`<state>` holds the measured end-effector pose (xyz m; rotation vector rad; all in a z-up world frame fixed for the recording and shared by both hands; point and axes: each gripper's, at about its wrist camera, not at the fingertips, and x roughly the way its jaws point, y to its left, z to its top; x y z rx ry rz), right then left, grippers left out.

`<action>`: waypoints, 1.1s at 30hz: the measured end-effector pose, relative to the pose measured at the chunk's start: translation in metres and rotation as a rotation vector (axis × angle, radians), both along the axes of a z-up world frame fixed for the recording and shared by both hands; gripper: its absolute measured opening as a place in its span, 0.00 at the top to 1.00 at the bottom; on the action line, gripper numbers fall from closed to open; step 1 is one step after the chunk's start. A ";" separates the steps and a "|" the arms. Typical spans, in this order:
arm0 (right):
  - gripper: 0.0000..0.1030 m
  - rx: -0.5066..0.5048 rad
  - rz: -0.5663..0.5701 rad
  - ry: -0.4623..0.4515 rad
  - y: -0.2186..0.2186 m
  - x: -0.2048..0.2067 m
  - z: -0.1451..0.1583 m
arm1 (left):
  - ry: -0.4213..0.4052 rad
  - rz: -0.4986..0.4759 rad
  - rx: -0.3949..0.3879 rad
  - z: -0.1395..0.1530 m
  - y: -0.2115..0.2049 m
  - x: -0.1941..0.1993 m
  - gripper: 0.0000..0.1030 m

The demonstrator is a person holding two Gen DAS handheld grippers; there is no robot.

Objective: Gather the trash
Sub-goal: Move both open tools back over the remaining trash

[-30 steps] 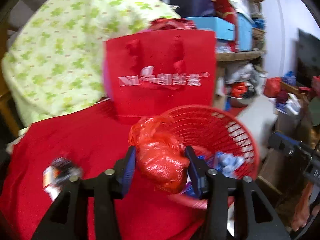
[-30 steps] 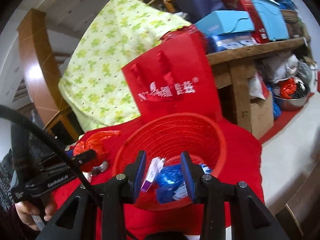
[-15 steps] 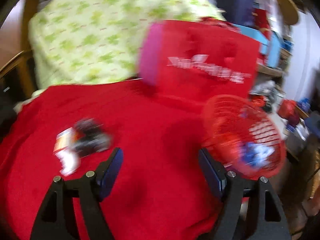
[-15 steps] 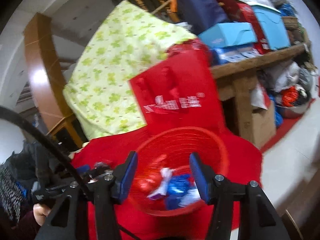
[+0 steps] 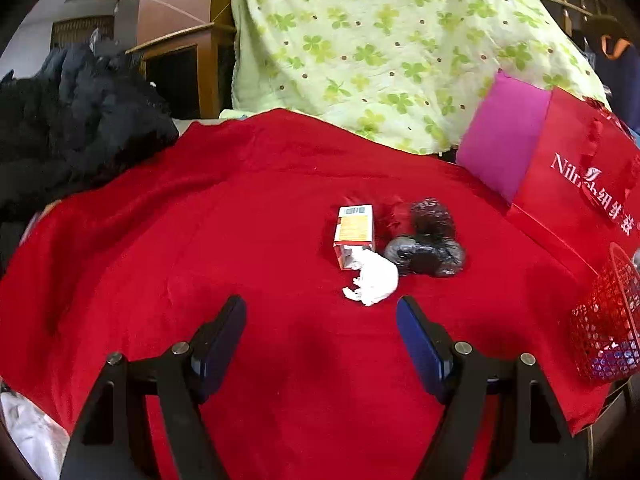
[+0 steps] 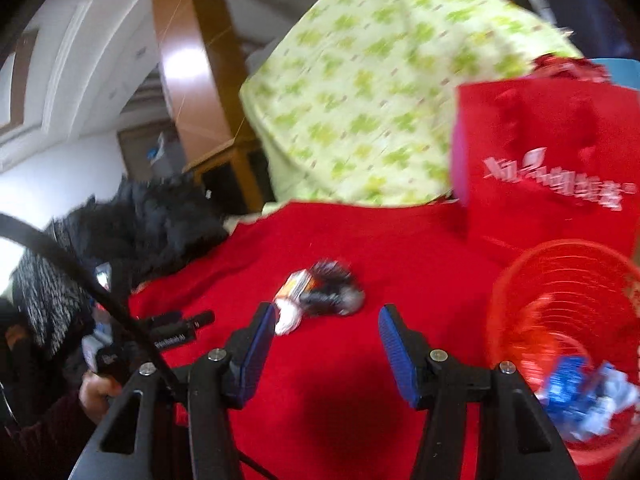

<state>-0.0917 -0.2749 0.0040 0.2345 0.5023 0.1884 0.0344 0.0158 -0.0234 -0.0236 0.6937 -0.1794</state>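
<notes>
Trash pile: a small heap lies on the red cloth [image 5: 248,216] ahead of both my grippers, its three pieces touching one another
Carton: a small box [image 5: 354,234] with an orange face and a barcode on its white far end; its near end is torn open
Tissue: a crumpled white wad [image 5: 374,278] against the open end of the carton, nearest to me
Black wrapper: a shiny, crinkled black plastic lump [image 5: 430,246] just right of the carton, looking like two bunched pieces
Basket: my red mesh basket [image 6: 560,340] sits at the right edge of the cloth, with blue and white crumpled wrappers [image 6: 584,400] already in its bottom
My left gripper [image 5: 320,332]: jaws spread wide and empty, the pile just beyond the blue pads
My right gripper [image 6: 326,332]: jaws parted, nothing between them, the blurred pile just past the left pad
Backdrop: a red gift bag [image 5: 576,184] with white lettering stands beside the basket, before a green clover-print cloth [image 5: 380,48]
</notes>
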 end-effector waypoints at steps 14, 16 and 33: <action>0.35 0.026 0.097 0.230 0.015 0.193 -0.092 | 0.059 -0.102 -0.043 -0.039 -0.028 0.068 0.25; 0.35 0.018 0.106 0.242 0.014 0.213 -0.104 | 0.064 -0.113 -0.040 -0.044 -0.031 0.077 0.25; 0.20 0.005 0.194 -0.003 0.040 0.177 -0.039 | 0.104 0.059 -0.048 -0.064 0.016 0.074 0.25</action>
